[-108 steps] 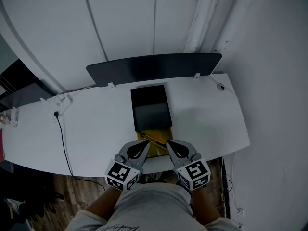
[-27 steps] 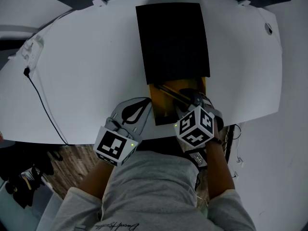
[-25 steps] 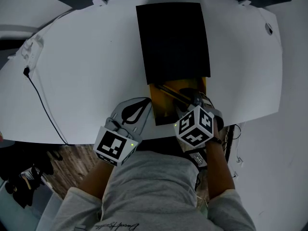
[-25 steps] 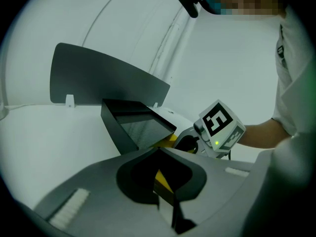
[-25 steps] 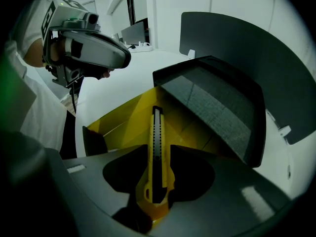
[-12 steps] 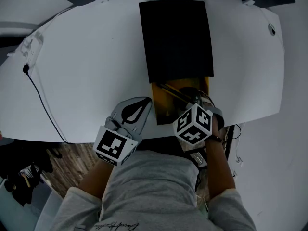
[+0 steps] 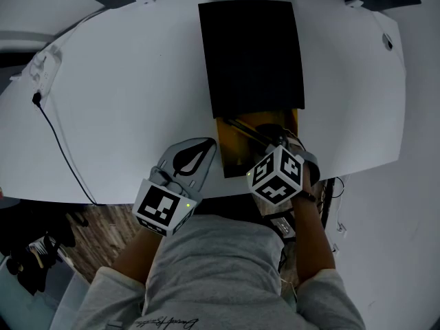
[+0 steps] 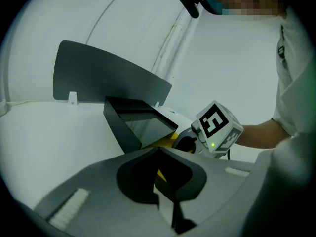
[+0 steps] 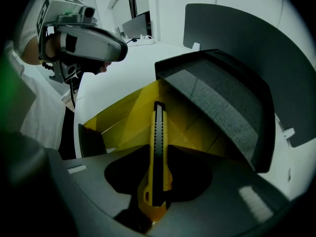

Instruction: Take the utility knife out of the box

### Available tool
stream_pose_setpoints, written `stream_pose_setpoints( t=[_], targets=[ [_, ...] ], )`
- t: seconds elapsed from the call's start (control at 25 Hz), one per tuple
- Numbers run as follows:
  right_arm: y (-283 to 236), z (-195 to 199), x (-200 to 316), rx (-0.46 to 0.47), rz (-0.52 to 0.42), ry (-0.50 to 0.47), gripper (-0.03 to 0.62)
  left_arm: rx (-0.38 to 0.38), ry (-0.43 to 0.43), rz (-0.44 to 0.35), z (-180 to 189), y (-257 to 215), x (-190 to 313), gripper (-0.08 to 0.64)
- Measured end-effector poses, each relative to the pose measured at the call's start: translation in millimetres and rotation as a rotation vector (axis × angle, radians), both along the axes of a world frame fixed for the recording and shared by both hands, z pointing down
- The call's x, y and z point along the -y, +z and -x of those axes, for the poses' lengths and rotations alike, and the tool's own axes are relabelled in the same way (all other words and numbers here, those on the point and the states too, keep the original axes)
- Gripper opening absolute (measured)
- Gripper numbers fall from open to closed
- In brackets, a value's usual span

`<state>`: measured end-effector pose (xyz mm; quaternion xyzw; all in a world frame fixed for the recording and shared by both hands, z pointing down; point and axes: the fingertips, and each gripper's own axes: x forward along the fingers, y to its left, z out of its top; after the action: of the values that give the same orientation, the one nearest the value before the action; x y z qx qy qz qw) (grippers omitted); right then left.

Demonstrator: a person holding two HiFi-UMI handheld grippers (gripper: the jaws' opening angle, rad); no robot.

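Note:
The box is a black sleeve (image 7: 251,57) with a yellow inner tray (image 7: 230,153) slid out toward me. The yellow utility knife (image 9: 158,127) with a black slider lies lengthwise in the tray (image 9: 123,117). My right gripper (image 9: 158,149) points steeply down over its handle end, and its jaws are closing with the knife between them. In the head view the knife (image 7: 246,132) runs diagonally from under the right gripper (image 7: 275,146). My left gripper (image 7: 210,145) is shut on nothing, its tip at the tray's left wall. In its own view the left gripper (image 8: 158,151) faces the sleeve (image 8: 140,125).
The box lies on a white curved table (image 7: 124,81), the tray close to its near edge. A dark upright panel (image 9: 237,33) stands behind the box. A black cable (image 7: 55,136) crosses the table's left side. Wooden floor (image 7: 103,225) shows below the edge.
Since the oldest frame my right gripper has tipped down into the tray over the knife and the view has come closer. Over the last second both grippers kept their places.

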<state>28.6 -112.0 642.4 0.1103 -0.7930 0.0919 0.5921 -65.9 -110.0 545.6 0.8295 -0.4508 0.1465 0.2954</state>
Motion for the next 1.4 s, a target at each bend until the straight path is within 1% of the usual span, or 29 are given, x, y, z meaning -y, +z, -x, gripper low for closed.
stream_pose_setpoints(
  t=[0.32, 0.56, 0.76, 1.0, 1.2, 1.4],
  targets=[
    [-3, -1, 0, 0.007, -0.012, 0.000, 0.130, 0.005, -0.005, -0.003, 2, -3, 0, 0.000],
    [-17, -5, 3, 0.030, -0.033, 0.026, 0.132, 0.005, -0.001, -0.018, 0, -9, 1, 0.000],
    [-32, -7, 1, 0.046, -0.059, 0.029, 0.132, 0.003, 0.003, -0.040, -3, -20, 2, 0.000],
    [-48, -13, -2, 0.065, -0.091, 0.039, 0.132, 0.019, 0.008, -0.071, -5, -34, 0, 0.000],
    [-69, -16, 1, 0.115, -0.123, 0.080, 0.132, 0.034, 0.000, -0.099, -2, -49, 0, 0.000],
    [-91, -20, 8, 0.194, -0.151, 0.154, 0.132, 0.045, -0.002, -0.134, -1, -67, 1, 0.000]
  ],
)
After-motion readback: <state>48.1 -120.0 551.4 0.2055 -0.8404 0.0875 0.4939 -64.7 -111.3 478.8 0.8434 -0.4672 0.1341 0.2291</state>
